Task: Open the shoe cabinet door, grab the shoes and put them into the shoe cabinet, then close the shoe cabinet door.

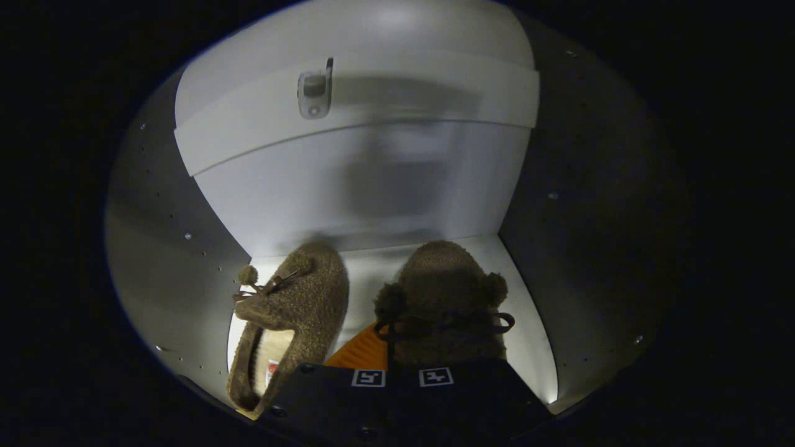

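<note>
Gripper view: the gripper (402,377) reaches inside the shoe cabinet (372,186). Left slipper (292,310) lies on the shelf floor; right slipper (442,304) sits just ahead of the fingers, probably gripped for placement beside it. Jaw opening cannot be told.

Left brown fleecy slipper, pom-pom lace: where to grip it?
On the left brown fleecy slipper, pinch the heel rim, one finger inside its mouth, from the heel: toe points at the back wall. The gripper sits behind the right brown slipper, fingers hidden.
</note>
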The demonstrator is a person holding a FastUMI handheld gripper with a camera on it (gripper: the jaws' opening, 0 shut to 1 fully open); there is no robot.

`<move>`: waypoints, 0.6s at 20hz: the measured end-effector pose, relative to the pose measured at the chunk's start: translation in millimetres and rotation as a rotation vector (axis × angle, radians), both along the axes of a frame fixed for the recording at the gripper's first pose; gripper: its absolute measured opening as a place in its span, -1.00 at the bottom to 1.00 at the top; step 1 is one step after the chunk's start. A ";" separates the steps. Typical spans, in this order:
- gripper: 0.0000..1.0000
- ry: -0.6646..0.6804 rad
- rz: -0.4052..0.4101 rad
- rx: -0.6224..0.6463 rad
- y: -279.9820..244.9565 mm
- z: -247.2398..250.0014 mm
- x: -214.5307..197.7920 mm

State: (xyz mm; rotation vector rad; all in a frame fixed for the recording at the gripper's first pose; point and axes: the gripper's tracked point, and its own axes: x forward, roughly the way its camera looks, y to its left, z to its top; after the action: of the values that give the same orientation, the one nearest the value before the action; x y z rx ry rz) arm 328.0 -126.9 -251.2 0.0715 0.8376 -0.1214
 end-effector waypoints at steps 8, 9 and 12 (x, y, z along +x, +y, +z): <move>-0.75 -0.001 0.029 -0.036 -2.1 -3.0 11.2; -0.60 0.007 0.029 -0.056 -3.5 0.1 5.6; -0.17 0.019 0.034 -0.059 1.9 3.8 -10.8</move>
State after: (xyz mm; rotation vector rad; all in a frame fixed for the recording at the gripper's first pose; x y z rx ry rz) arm 317.2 -125.0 -247.3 0.0004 0.8535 -0.1152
